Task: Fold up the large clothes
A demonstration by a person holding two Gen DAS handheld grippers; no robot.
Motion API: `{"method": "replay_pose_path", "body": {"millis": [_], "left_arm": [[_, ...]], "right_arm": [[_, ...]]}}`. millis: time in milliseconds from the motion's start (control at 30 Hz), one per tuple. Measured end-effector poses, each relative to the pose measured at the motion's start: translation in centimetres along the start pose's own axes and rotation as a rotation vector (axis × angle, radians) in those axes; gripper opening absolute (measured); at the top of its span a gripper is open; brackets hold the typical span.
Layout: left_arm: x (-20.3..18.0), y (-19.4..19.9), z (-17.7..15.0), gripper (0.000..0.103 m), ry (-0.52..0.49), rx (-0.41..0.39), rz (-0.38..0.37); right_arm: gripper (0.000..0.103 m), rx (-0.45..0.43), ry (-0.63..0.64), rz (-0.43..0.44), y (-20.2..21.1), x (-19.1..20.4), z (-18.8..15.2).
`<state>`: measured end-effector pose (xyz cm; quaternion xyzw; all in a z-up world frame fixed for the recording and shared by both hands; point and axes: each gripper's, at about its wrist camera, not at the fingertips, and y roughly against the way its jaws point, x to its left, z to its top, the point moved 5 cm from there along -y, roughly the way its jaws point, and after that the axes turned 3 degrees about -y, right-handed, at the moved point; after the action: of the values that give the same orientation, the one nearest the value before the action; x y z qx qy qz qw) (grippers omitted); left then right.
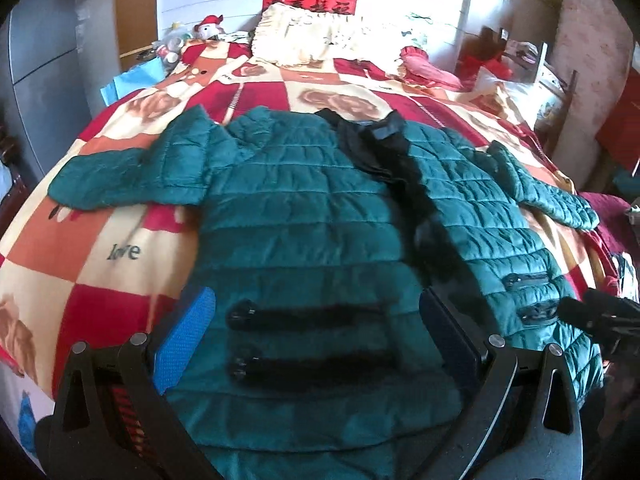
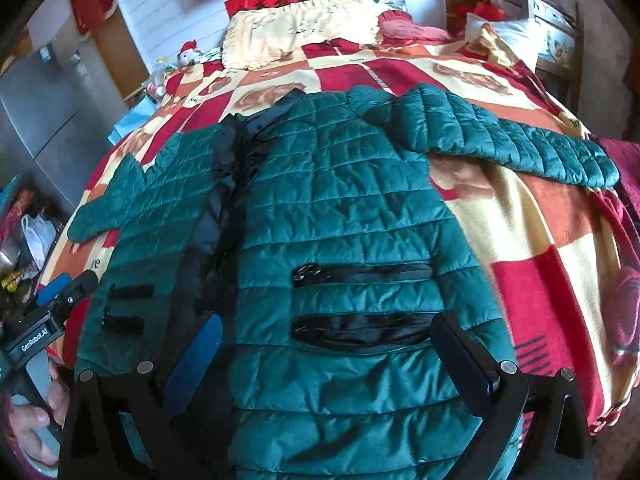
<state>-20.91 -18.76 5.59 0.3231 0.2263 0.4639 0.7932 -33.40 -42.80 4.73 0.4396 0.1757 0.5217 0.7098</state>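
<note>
A large teal quilted puffer jacket [image 1: 312, 208] lies face up and spread flat on the bed, sleeves out to both sides, black lining showing along the open front. It also shows in the right wrist view [image 2: 344, 208]. My left gripper [image 1: 316, 320] is open and empty, hovering over the jacket's left lower panel with its two black pocket zips. My right gripper [image 2: 324, 344] is open and empty, over the right lower panel and its two pocket zips. The left gripper shows at the left edge of the right wrist view [image 2: 60, 292].
The bed carries a red, orange and cream checked blanket [image 1: 120, 256]. A cream pillow [image 1: 316, 36] and a pink cushion [image 1: 428, 68] lie at the head. Toys [image 1: 208, 26] sit at the far left corner. A grey cabinet [image 1: 44, 60] stands left of the bed.
</note>
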Motion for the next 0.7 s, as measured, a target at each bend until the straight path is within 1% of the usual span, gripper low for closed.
{"method": "replay_pose_path", "body": {"millis": [233, 433, 700], "left_arm": [[-0.9, -0.1, 0.0, 0.102, 0.001, -0.004, 0.007], [-0.8, -0.3, -0.4, 0.102, 0.015, -0.004, 0.043], [-0.1, -0.3, -0.3, 0.102, 0.041, -0.002, 0.047]], "right_arm": [[0.103, -0.007, -0.018, 0.021, -1.2, 1.6, -0.1], [0.103, -0.037, 0.013, -0.003, -1.5, 3.0, 0.2], [0.103, -0.051, 0.058, -0.027, -1.9, 4.2, 0.6]]}}
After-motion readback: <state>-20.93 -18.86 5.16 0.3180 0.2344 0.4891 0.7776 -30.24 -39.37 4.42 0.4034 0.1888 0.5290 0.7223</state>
